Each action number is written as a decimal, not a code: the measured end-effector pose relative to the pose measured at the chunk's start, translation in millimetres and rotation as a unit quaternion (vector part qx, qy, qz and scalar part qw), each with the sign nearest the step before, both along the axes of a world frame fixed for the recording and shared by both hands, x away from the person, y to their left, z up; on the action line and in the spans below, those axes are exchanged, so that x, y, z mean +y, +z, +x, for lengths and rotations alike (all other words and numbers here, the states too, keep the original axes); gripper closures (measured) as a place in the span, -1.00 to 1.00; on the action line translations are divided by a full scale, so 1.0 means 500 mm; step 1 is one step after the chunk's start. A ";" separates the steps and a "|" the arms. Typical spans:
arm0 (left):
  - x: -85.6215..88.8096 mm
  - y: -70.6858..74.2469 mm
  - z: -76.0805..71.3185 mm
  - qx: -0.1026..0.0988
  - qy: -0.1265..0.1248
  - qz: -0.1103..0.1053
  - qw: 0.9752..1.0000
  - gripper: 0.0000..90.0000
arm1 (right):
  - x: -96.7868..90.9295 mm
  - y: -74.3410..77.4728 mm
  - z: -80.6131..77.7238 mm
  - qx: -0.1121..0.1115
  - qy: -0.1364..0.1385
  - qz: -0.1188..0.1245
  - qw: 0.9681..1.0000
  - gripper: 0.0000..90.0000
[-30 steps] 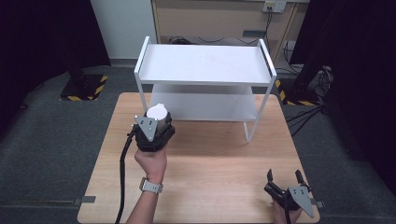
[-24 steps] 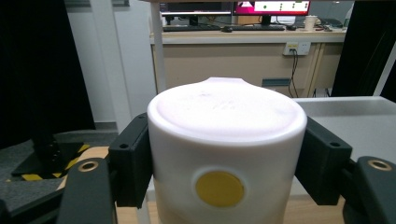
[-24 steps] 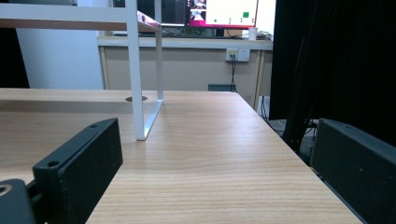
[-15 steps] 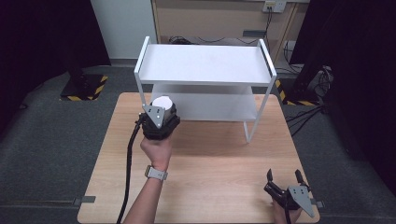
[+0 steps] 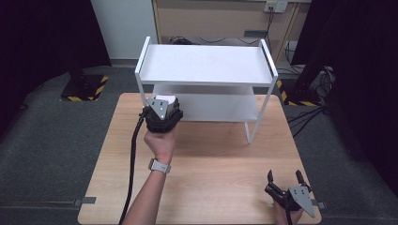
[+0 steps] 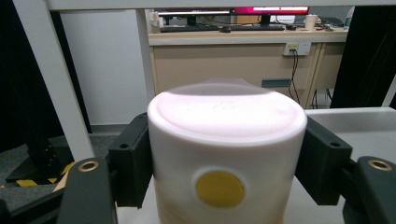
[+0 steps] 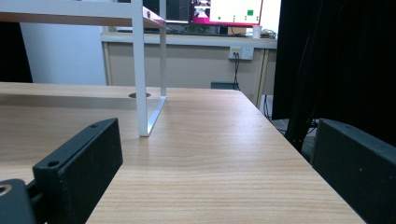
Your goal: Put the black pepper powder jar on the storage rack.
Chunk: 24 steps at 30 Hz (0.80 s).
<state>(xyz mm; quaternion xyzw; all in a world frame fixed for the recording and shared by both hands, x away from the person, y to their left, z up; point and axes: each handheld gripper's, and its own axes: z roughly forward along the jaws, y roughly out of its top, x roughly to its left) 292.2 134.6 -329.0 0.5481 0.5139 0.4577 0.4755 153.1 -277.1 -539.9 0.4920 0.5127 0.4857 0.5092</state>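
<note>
A white cylinder-shaped cup [image 6: 227,154] with a yellow round dot on its side sits clamped between the black jaws of my left gripper [image 6: 227,161]. From above, that left gripper [image 5: 163,107] hovers at the front left of the white two-level shelf rack [image 5: 205,65], with the cup's white top [image 5: 164,99] just showing at the lower shelf's edge. My right gripper [image 5: 284,179] rests at the table's near right corner, jaws spread apart with nothing between them; its own camera looks along the wooden tabletop [image 7: 205,154] toward a rack leg [image 7: 140,70].
The wooden table [image 5: 220,159] carries the rack along its far edge. A black cable [image 5: 133,159] trails from the left gripper down past the forearm. Grey carpet surrounds the table; a desk and wall sockets stand behind.
The left hand has carried the cup forward and to the right, toward the rack's lower shelf. The right gripper has stayed in place.
</note>
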 end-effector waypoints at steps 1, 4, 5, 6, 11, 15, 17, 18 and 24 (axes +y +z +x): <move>0.000 0.001 0.001 0.000 0.000 0.001 1.000 -0.31 | 0.000 0.000 0.000 0.000 0.000 0.000 1.000 -0.95; 0.000 0.005 0.003 -0.005 -0.002 0.001 1.000 -0.31 | 0.001 0.000 0.000 0.000 -0.001 0.001 1.000 -0.95; 0.000 0.007 0.003 -0.006 -0.003 0.001 1.000 -0.31 | 0.001 0.000 0.000 0.000 -0.001 0.000 1.000 -0.95; -0.001 0.007 0.004 -0.007 -0.003 0.000 1.000 -0.31 | 0.001 0.000 0.000 0.000 -0.002 0.000 1.000 -0.95; 0.000 0.012 0.007 -0.007 -0.005 -0.005 1.000 -0.31 | 0.001 0.000 0.000 0.000 -0.002 0.000 1.000 -0.95; -0.001 0.014 0.012 -0.004 -0.007 -0.004 1.000 -0.31 | 0.001 0.000 0.000 0.000 -0.001 0.000 1.000 -0.95; -0.003 0.014 0.016 -0.004 -0.006 -0.002 1.000 -0.31 | 0.001 0.000 0.000 0.000 0.000 -0.001 1.000 -0.95; -0.003 0.014 0.017 -0.005 -0.006 -0.003 1.000 -0.31 | 0.001 0.000 0.000 0.000 0.001 -0.001 1.000 -0.95; -0.014 0.017 0.026 -0.008 -0.005 -0.006 1.000 -0.31 | 0.000 0.000 0.000 0.000 0.001 -0.001 1.000 -0.94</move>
